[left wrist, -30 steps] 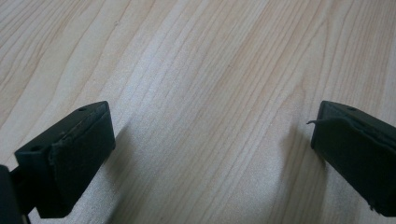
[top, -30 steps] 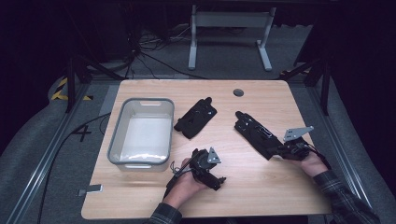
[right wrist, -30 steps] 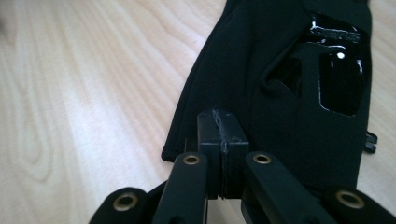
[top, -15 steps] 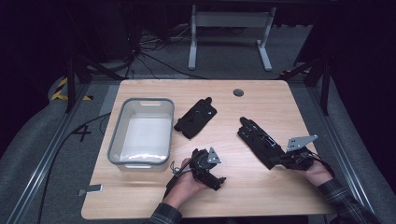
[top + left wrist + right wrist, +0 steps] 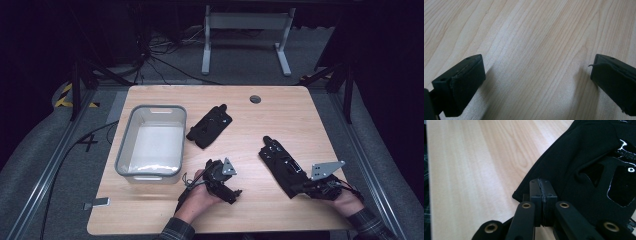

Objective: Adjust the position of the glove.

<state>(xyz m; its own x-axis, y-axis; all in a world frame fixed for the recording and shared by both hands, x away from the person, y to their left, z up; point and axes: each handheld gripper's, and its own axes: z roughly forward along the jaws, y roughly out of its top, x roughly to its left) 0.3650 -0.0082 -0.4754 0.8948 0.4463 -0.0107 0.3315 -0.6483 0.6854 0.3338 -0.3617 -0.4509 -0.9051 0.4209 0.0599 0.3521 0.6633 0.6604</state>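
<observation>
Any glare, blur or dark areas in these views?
High view: floor around the pale wooden table is dark. Left gripper view: black jaws close and soft, casting shadows on the wood grain. Right gripper view: glare on the glossy print of the black fabric glove; shut jaws blurred.

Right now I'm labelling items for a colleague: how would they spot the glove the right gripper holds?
On the wooden table, look to the near right corner. A black glove lies there, its cuff pinched by the right gripper. The other glove lies beside the grey bin, untouched.
</observation>
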